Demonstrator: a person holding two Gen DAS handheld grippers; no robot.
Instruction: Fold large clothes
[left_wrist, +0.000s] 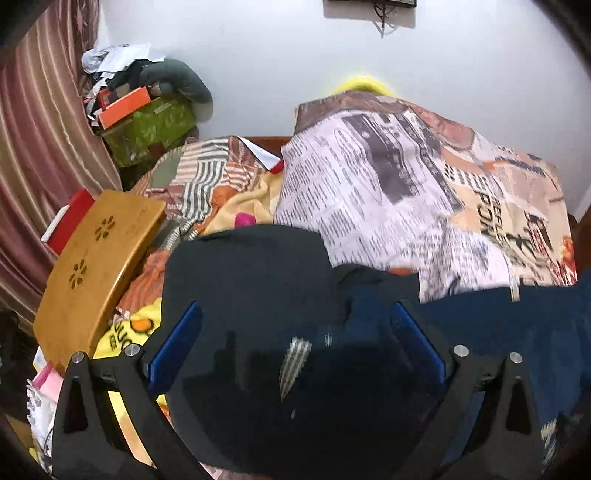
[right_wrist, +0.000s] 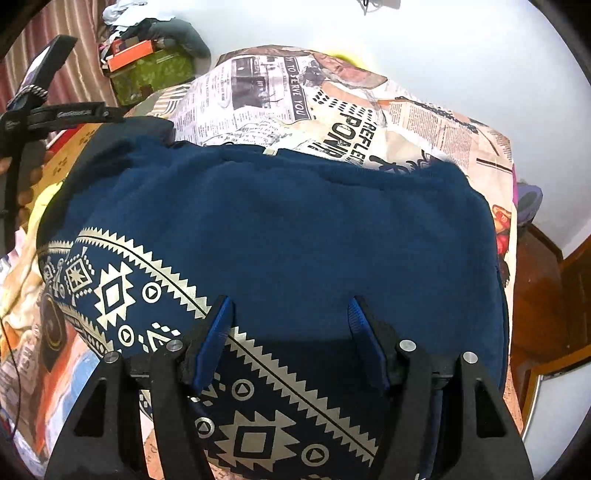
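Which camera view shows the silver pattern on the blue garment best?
The right wrist view: the silver pattern on the blue garment is sharp and wide there. The left wrist view shows only a small dim strip.

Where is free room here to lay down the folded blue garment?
Little bare room shows. The flattest patch is the newsprint cloth behind the blue garment. The left side is crowded: a wooden tray, rumpled bedding, a green box. Right of it, the bed's edge.
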